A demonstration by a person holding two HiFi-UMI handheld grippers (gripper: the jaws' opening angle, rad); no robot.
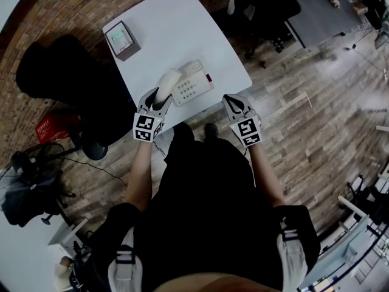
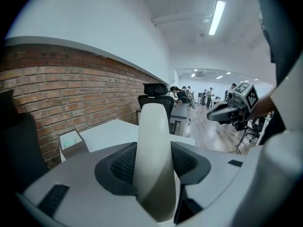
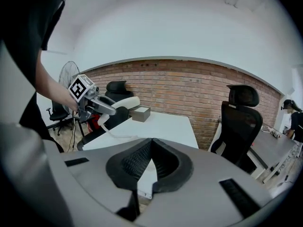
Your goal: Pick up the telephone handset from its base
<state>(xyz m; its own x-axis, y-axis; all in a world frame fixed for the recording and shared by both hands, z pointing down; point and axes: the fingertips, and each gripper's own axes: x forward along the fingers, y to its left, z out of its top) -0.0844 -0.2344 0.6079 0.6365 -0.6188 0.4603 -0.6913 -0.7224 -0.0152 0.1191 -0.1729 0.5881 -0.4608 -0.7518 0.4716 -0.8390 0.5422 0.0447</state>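
The white telephone handset (image 1: pixel 169 79) is lifted off its base (image 1: pixel 196 87), which sits near the front edge of the white table (image 1: pixel 164 23). My left gripper (image 1: pixel 159 96) is shut on the handset, whose body fills the gap between the pads in the left gripper view (image 2: pixel 154 160). In the right gripper view the handset (image 3: pixel 124 102) sticks out of the left gripper (image 3: pixel 106 109), with its cord (image 3: pixel 106 132) hanging to the table. My right gripper (image 1: pixel 234 102) hangs off the table's front right corner, its jaws (image 3: pixel 151 143) shut on nothing.
A small grey box (image 1: pixel 123 40) with a green screen stands at the table's far left. A black office chair (image 1: pixel 55 72) is left of the table and another (image 3: pixel 244 122) at its far side. A fan (image 1: pixel 30 163) and a red crate (image 1: pixel 51 128) are on the floor at left.
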